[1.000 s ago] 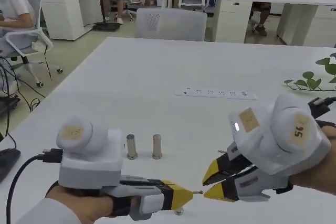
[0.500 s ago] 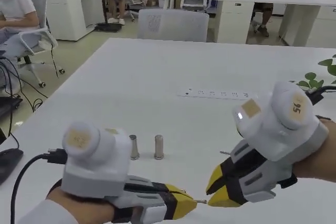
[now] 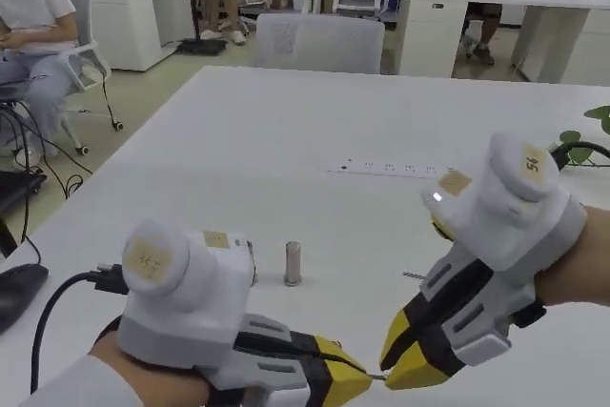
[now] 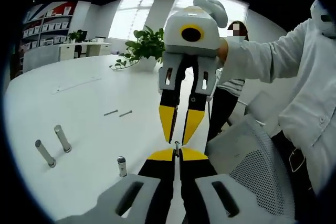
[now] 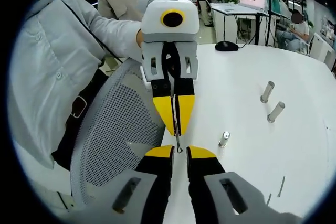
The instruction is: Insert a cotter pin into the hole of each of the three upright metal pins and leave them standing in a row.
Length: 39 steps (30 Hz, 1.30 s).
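My left gripper (image 3: 365,380) (image 4: 176,153) is shut on a thin cotter pin (image 4: 177,145) (image 5: 178,137) that sticks out past its yellow tips. My right gripper (image 3: 391,367) (image 5: 180,152) faces it tip to tip, jaws slightly apart, with the pin's free end in the gap. Two tall metal pins (image 4: 44,153) (image 4: 63,138) stand side by side on the white table (image 3: 286,140). A third metal pin (image 4: 122,166) (image 5: 224,139) stands nearer the grippers. In the head view one upright metal pin (image 3: 293,263) shows beside the left gripper's body.
Two spare cotter pins (image 4: 110,112) (image 4: 125,113) lie on the table; one (image 3: 412,275) shows near the right gripper. A power strip (image 3: 391,169) lies further back and a plant (image 3: 586,135) at the right edge. A mesh chair (image 5: 115,124) is below the table's near edge.
Both grippers have sunk lower in the view while staying tip to tip. The left gripper's body now covers one of the two upright pins seen earlier.
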Available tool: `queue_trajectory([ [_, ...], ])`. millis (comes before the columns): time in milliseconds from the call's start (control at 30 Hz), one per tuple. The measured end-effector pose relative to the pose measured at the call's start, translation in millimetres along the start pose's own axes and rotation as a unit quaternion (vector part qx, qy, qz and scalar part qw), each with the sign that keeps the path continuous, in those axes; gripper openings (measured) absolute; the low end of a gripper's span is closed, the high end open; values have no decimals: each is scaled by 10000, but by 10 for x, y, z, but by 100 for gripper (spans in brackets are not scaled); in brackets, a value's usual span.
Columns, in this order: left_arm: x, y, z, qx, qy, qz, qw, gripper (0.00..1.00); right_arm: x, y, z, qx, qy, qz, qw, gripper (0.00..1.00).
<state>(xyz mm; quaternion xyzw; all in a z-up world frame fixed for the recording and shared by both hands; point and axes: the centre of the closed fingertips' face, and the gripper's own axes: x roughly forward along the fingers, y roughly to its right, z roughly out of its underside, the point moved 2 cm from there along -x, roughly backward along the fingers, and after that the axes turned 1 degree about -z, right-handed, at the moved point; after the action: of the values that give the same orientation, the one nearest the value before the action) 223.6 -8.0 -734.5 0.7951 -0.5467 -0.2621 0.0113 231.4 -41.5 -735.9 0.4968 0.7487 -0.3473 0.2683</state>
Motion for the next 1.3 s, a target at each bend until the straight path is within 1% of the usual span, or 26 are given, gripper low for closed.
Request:
queue_trajectory([
  [33, 3, 3, 5, 8, -19, 7, 10000, 0, 6, -19, -6, -21, 9, -78, 10000, 12],
  [100, 8, 24, 9, 115, -38, 65, 9999, 0, 16, -48, -11, 13, 13, -215, 9998, 12],
  [200, 13, 42, 11, 175, -49, 118, 9998, 0, 30, -80, -4, 12, -24, -376, 9993, 12],
  [233, 15, 51, 11, 221, -49, 144, 9996, 0, 39, -106, 6, 16, -59, -470, 9989, 12],
  [400, 21, 81, 21, 404, -88, 226, 9989, 0, 69, -146, 10, 42, -77, -615, 9981, 11],
  [533, 26, 106, 41, 608, -137, 293, 9976, 0, 51, -136, 18, 127, -45, -707, 9974, 7],
  [600, 29, 109, 40, 683, -140, 305, 9971, 0, 45, -137, 22, 161, -32, -743, 9971, 7],
  [700, 34, 110, 39, 711, -145, 323, 9968, 0, 41, -140, 28, 159, -42, -762, 9970, 7],
  [900, 36, 88, 47, 713, -169, 315, 9968, 0, 28, -114, 22, 6, -49, -676, 9977, 6],
  [1067, 47, 70, 43, 581, -177, 304, 9977, 0, 17, -95, 25, -108, -73, -588, 9982, 4],
  [1100, 49, 71, 33, 598, -151, 300, 9976, 0, 14, -91, 30, -128, -84, -568, 9983, 4],
  [1300, 61, 62, 31, 539, -176, 278, 9980, 0, 1, -78, 35, -240, -93, -503, 9984, 4],
])
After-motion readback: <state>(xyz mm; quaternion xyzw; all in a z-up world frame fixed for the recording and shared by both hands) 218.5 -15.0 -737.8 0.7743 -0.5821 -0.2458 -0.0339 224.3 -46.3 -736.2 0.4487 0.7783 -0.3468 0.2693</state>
